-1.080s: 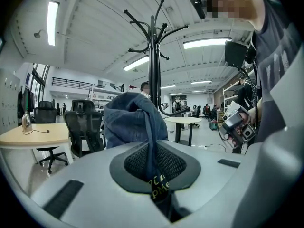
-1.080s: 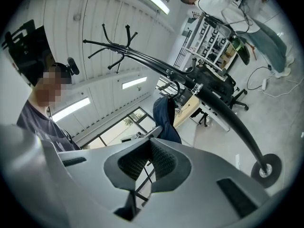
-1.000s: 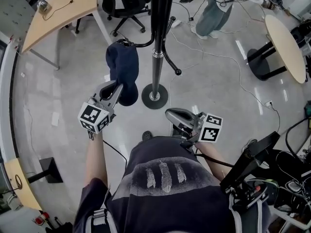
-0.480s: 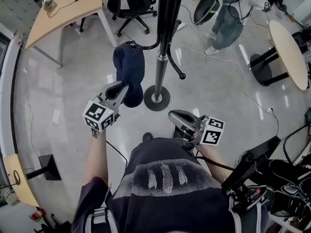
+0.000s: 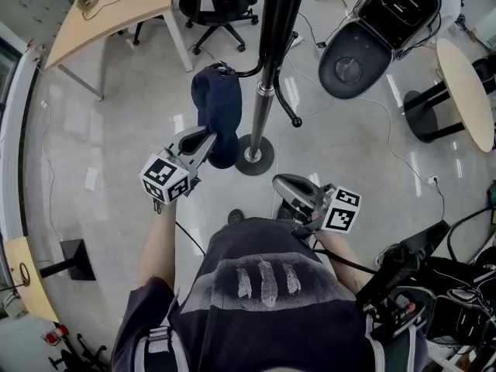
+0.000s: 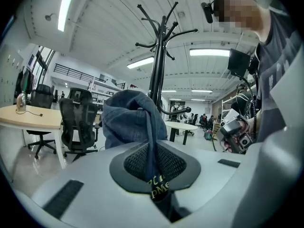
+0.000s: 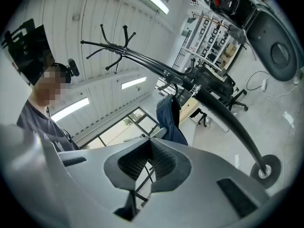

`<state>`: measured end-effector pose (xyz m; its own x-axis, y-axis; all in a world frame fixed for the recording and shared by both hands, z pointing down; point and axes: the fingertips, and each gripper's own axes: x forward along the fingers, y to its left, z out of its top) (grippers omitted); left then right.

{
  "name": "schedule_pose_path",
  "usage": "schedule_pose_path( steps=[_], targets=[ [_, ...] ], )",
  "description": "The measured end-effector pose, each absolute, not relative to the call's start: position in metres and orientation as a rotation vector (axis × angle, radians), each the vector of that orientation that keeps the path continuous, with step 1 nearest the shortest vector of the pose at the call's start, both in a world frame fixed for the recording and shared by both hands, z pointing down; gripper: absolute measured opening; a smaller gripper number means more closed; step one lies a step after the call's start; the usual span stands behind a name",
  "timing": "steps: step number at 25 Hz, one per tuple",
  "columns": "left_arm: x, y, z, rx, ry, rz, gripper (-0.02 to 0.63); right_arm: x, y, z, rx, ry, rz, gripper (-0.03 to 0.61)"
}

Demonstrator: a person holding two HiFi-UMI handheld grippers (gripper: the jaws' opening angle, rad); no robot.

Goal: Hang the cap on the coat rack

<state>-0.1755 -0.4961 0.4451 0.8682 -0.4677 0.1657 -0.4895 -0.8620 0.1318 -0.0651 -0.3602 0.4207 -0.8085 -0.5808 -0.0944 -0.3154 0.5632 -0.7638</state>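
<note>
Navy cap [image 5: 218, 108] pinched between left gripper [image 5: 207, 137] jaws.

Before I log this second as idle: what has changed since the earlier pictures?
Almost nothing. The left gripper stays shut on the cap, which hangs at the coat rack hook as before. The right gripper kept still. In the background, a bystander has walked out of view.

My left gripper [image 5: 203, 139] is held out ahead of me on a bare forearm [image 5: 159, 242], tipped slightly down, its jaws pinched on a fold of the cap [image 5: 218, 108]. My right gripper [image 5: 280, 186] sits close to my chest, level, jaws together and empty.
</note>
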Motion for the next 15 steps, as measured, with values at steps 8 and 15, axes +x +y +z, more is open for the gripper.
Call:
schedule_pose_path(
  steps=[8, 15],
  targets=[
    [-0.169, -0.497, 0.454, 2.79, -0.693, 0.093, 0.038, -0.062, -0.36, 0.42, -0.744, 2.459, -1.101, 0.004],
    [-0.159, -0.503, 0.47, 2.765, -0.65, 0.124, 0.038, -0.064, -0.363, 0.421, -0.747, 2.465, -1.095, 0.003]
  ],
)
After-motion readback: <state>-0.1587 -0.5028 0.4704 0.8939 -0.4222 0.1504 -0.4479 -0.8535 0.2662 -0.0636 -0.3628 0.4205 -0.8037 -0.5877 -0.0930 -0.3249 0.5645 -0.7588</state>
